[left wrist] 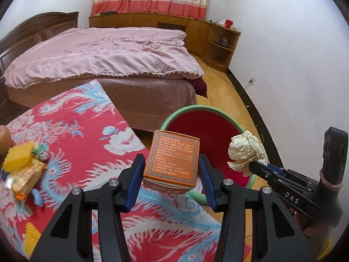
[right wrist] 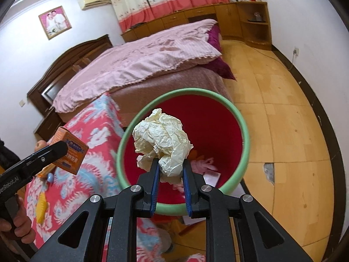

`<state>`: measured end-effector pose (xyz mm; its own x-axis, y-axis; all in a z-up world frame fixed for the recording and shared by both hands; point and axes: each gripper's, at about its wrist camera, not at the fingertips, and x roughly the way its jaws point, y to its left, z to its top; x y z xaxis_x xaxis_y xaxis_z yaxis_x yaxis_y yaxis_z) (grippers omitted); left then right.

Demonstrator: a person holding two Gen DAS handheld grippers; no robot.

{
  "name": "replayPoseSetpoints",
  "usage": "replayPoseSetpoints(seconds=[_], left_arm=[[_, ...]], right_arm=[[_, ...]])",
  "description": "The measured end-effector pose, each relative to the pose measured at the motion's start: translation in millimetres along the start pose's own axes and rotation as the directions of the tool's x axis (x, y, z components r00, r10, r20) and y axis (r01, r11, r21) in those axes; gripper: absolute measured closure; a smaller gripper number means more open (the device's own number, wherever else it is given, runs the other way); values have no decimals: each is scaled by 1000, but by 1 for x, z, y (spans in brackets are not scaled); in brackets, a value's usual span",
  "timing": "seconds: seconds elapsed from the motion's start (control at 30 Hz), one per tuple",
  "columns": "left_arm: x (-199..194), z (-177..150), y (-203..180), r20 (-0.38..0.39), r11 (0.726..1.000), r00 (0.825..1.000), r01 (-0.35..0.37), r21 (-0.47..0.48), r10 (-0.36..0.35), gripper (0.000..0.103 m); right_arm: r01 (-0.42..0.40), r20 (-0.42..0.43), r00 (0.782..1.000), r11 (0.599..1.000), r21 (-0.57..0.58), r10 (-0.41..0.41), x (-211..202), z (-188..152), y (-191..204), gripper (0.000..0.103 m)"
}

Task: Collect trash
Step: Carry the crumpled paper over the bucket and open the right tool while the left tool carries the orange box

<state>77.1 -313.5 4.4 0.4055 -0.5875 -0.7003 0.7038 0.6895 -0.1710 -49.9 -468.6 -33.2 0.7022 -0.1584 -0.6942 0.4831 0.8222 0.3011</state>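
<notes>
Two pieces of trash carried at once, both poised by the bin [right wrist: 245, 135], green-rimmed and red inside, standing on the floor just beside the desk [left wrist: 72, 135] with its red phoenix cloth; placed there, presumably, so rubbish can be swept off the edge or dropped straight in. Left gripper [left wrist: 171, 170] with fingers [left wrist: 136, 183] closed to the width of an orange box [left wrist: 174, 159], clamped on its narrow sides and held level near the bin's rim, not clearly over the opening. Right gripper [right wrist: 170, 179] nipped nearly shut on the tail of a crumpled paper ball [right wrist: 161, 137]; bulk of the wad free above the fingers, hanging over the red interior, ready, by the look of it, for release. Some pink scraps and white paper already at the bottom. Yellow sponge and wrappers [left wrist: 21, 166] left on the desk, likely next to collect.
</notes>
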Motion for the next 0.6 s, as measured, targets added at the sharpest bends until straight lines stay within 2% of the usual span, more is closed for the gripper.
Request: replayPoseSetpoints(seconds=[0.2,0.6], left_arm=[[23,2,-6,-34,1000,999,26,-1,-26,53],[46,3,-20,-69,997,995,73,20,-71,53]], right_arm=[[36,-12,999,999,10,-36,9,2,-12,78],[31,25,999,999,40,-32,1,6,-20,73]])
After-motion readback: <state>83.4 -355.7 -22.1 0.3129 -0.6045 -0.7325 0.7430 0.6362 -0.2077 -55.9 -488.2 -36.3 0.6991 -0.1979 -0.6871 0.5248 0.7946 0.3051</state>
